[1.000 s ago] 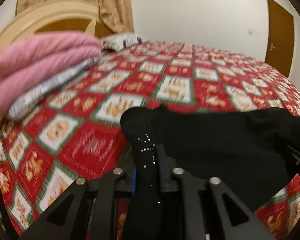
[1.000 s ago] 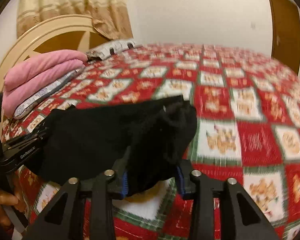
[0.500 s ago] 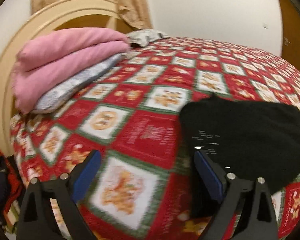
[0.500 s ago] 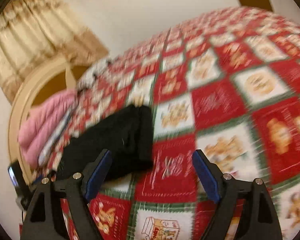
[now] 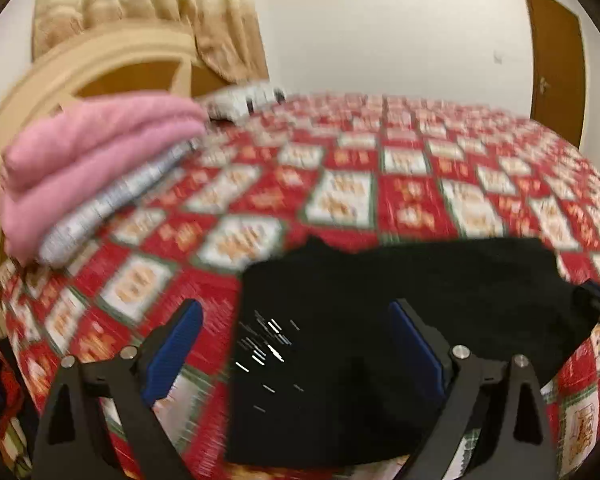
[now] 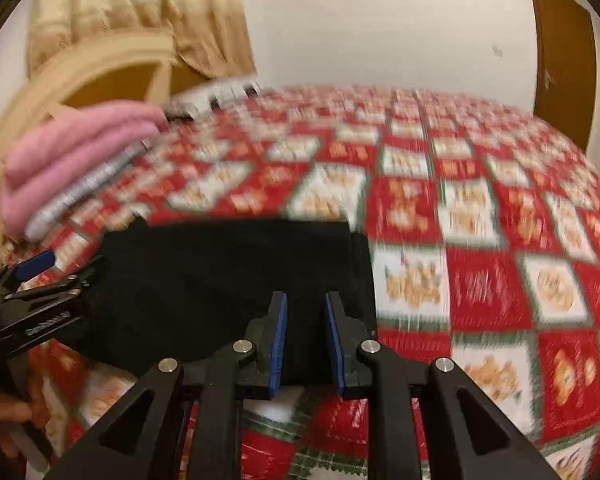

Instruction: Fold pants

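The black pants [image 5: 380,328] are lying folded into a compact dark rectangle at the near edge of the bedspread [image 5: 412,200], filling the lower centre and lower right of the left wrist view and the lower left and centre of the right wrist view. The long axis of the bundle is running across both frames, roughly side to side.

The left gripper [image 5: 296,340] is being held with its jaws spread wide and nothing clamped; in its own view the left end of the bundle is seen between and beyond the blue pads [image 5: 172,354], which are not pressing on the cloth. The right gripper [image 6: 305,336] is being held over the right end of the pants with its jaws drawn close together; they have just been closing, a narrow gap is remaining, and no fold of cloth is seen caught between the pads.

Each gripper is sitting near its own end of the bundle, so neither is judged clearly nearer. Any further fold is judged to turn on that side-to-side axis: one end being carried across toward the other. The pink blanket [image 5: 92,160] in the upper left is lying well apart from the pants.
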Motion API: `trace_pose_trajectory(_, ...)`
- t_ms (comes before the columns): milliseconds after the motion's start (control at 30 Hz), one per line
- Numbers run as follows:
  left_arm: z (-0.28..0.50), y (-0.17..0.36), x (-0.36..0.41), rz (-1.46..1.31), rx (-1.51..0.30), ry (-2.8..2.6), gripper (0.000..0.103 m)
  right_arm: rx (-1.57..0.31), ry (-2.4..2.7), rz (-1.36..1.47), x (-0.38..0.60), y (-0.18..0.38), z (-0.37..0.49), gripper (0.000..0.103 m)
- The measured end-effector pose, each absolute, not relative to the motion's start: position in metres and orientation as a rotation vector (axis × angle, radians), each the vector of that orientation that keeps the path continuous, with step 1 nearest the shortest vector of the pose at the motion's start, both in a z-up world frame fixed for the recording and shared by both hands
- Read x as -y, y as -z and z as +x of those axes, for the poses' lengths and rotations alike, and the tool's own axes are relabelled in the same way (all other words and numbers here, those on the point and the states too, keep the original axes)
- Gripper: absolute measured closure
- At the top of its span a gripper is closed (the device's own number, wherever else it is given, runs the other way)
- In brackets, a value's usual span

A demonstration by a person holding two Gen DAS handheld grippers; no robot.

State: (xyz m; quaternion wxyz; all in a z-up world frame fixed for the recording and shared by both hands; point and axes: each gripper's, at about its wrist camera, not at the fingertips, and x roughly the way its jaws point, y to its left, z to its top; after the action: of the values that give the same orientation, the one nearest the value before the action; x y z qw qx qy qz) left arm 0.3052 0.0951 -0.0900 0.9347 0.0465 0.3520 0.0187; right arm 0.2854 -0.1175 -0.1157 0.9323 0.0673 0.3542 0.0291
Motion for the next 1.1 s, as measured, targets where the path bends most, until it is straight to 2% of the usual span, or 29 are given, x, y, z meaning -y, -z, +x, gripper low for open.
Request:
trace_pose_trajectory(133, 0.305, 0.118, -0.097, 0.062, -0.772, -0.052, 0.007, -0.717, -0.062, 0.194, 0.128, 0.137, 0.284, 0.082)
trace_pose_trajectory(400, 0.303, 0.127, -0.113, -0.031, -0.779, -0.069, 0.002, -0.699, -0.047, 0.174, 0.124, 0.138, 0.282, 0.079)
trace_pose_trajectory(533, 0.303, 0.128, -0.117, -0.058, -0.799, -0.070, 0.000, -0.700, -0.033, 0.179, 0.125, 0.137, 0.282, 0.072)
trace_pose_trajectory(600, 0.298, 0.127, -0.120, -0.074, -0.810, -0.075, 0.000, -0.706, -0.038, 0.183, 0.126, 0.133, 0.278, 0.064)
trace_pose_trajectory(633, 0.294, 0.124, -0.121, -0.074, -0.806, -0.077, 0.000, -0.704, -0.033, 0.197, 0.127, 0.130, 0.273, 0.048)
trace_pose_trajectory(667, 0.289, 0.121, -0.120, -0.064, -0.795, -0.076, 0.001, -0.692, -0.015, 0.224, 0.128, 0.127, 0.265, 0.027)
trace_pose_trajectory(700, 0.284, 0.118, -0.118, -0.041, -0.780, -0.078, 0.001, -0.669, -0.006, 0.256, 0.129, 0.123, 0.255, 0.020)
trace_pose_trajectory(800, 0.274, 0.113, -0.116, 0.005, -0.759, -0.085, 0.001, -0.604, -0.032, 0.322, 0.127, 0.114, 0.228, 0.018)
trace_pose_trajectory(1100, 0.234, 0.105, -0.111, -0.012, -0.749, -0.061, 0.001, -0.719, -0.072, 0.402, 0.117, 0.124, 0.184, 0.018)
